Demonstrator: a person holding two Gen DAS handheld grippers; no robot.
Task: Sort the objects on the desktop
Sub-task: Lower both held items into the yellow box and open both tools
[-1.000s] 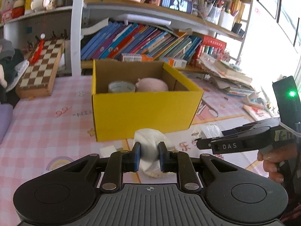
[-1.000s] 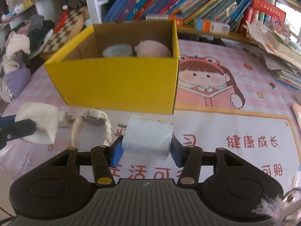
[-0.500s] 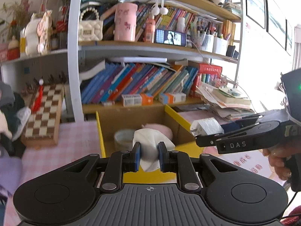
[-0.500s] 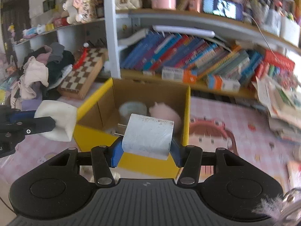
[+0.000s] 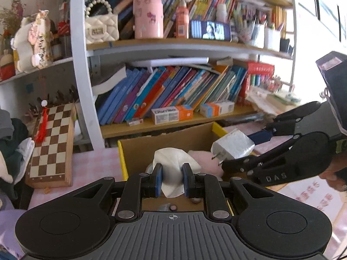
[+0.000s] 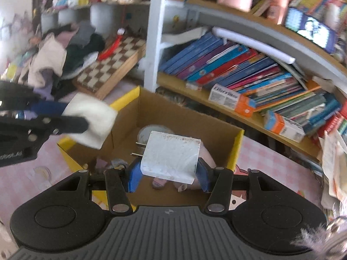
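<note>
A tall bookshelf (image 5: 169,49) rises along the far edge of the desk (image 5: 95,164), its lower board packed with leaning books (image 5: 173,93) and its upper board carrying a pink cylinder (image 5: 148,13), a white quilted handbag (image 5: 101,27) and a small lit screen (image 5: 210,30). The desk wears a pink checked cloth, and toward its far left corner a wooden chessboard (image 5: 52,143) with a red tassel leans beside a heap of clothes (image 6: 65,60). Near the middle of the desk stands the open yellow cardboard box (image 6: 236,149), brown inside, with a pale round tin (image 6: 151,133) and a pink soft object (image 5: 206,158) on its floor. Both tools hang above the box opening. The left tool (image 5: 170,181) has its blue pads pressed onto a crumpled white tissue wad (image 5: 171,166); in the right wrist view that wad (image 6: 91,119) sits over the box's left wall. The right tool (image 6: 168,176) is clamped on a white plug adapter (image 6: 171,157) with scuffed sides, its two metal prongs (image 6: 137,148) pointing left over the box interior; in the left wrist view the adapter (image 5: 233,146) hovers near the box's far right corner. A hand (image 5: 334,169) grips the right tool's handle at the frame's right edge.
</note>
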